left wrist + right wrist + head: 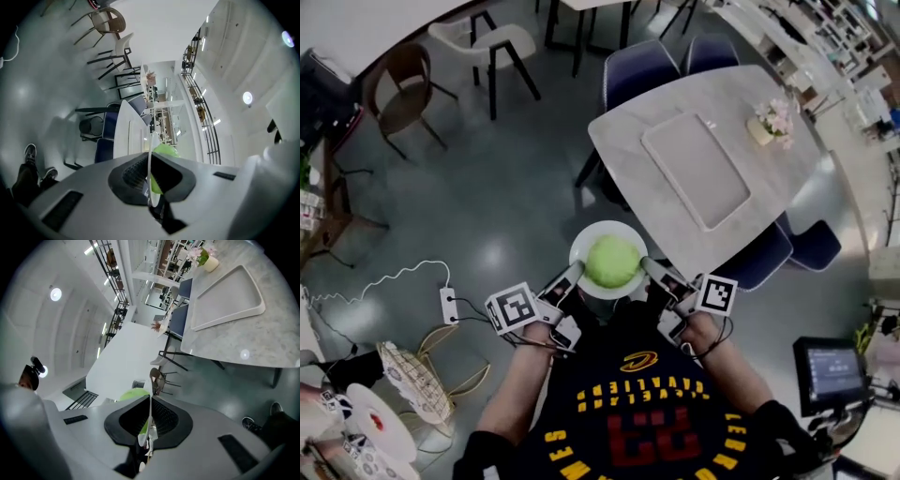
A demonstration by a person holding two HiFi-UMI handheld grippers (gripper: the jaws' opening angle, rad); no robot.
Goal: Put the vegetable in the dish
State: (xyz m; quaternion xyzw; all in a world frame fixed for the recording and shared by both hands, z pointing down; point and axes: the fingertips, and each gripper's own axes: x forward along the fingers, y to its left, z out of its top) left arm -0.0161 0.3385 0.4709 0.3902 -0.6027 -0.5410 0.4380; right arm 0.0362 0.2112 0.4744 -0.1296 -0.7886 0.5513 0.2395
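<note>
A round green vegetable point(611, 262) lies in a white dish point(584, 279) held in the air in front of the person's chest. My left gripper point(573, 273) is shut on the dish's left rim, and my right gripper point(648, 268) is shut on its right rim. In the left gripper view the thin dish rim point(149, 154) stands edge-on between the jaws with the green vegetable point(165, 151) behind it. The right gripper view shows the same: the dish rim point(150, 409) clamped edge-on, the vegetable point(133, 395) to its left.
A grey marble table point(675, 197) with a rectangular tray point(695, 170) and a small flower pot point(763, 127) stands ahead to the right, with blue chairs point(639, 70) around it. Below is a dark floor point(487, 187). A power strip point(448, 305) and wire basket point(412, 380) lie at lower left.
</note>
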